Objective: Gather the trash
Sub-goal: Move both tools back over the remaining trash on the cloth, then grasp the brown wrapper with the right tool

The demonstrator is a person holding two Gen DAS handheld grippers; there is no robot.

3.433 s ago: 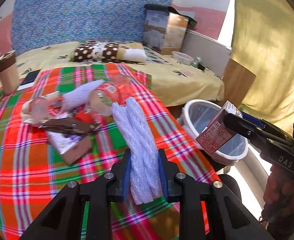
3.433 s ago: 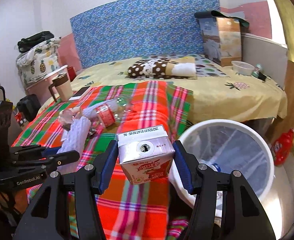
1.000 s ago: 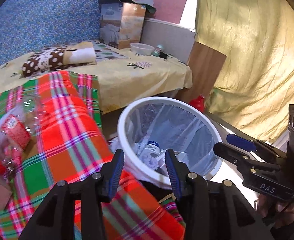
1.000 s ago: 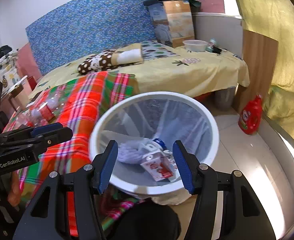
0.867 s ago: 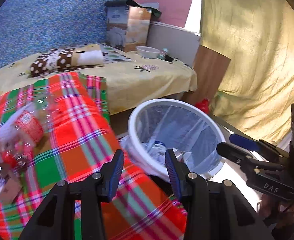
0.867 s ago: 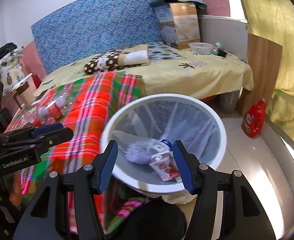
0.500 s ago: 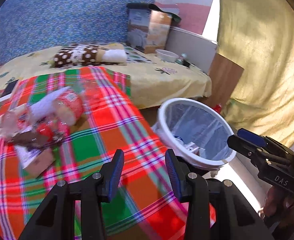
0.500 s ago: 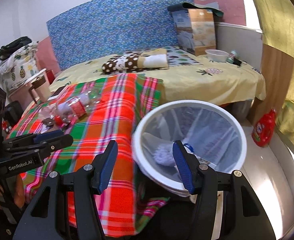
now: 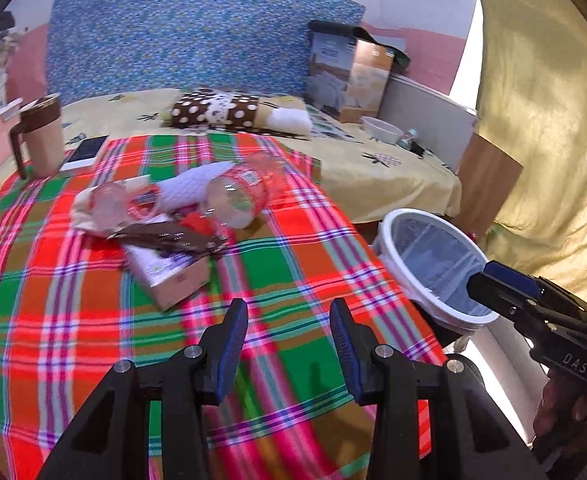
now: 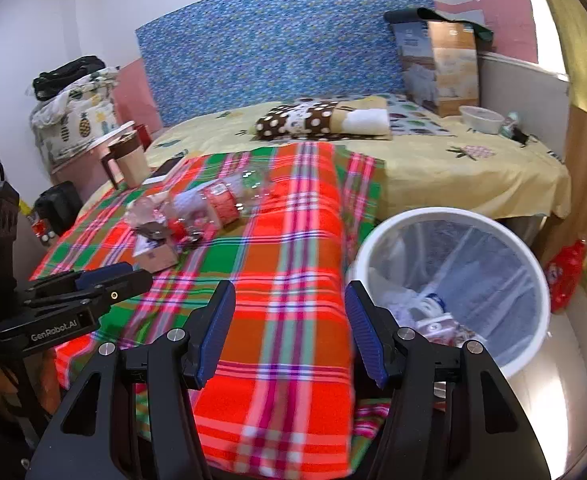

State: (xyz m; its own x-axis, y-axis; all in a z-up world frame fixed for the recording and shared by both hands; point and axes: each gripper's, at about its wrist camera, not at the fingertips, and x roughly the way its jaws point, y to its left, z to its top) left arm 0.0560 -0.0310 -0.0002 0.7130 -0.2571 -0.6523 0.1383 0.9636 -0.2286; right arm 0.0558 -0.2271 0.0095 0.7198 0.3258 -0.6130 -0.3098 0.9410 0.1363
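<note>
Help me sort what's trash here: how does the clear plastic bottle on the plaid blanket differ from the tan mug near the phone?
The bottle lies on its side amid the litter pile; the mug stands upright, apart from it. The bottle is see-through with a red label; the mug is solid tan with a dark brown rim and handle. Both are drink containers on the bed.

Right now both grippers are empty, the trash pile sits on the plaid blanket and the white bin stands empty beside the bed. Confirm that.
Not quite: the white bin is not empty. The right wrist view shows discarded items lying in its bottom. The rest holds.
</note>
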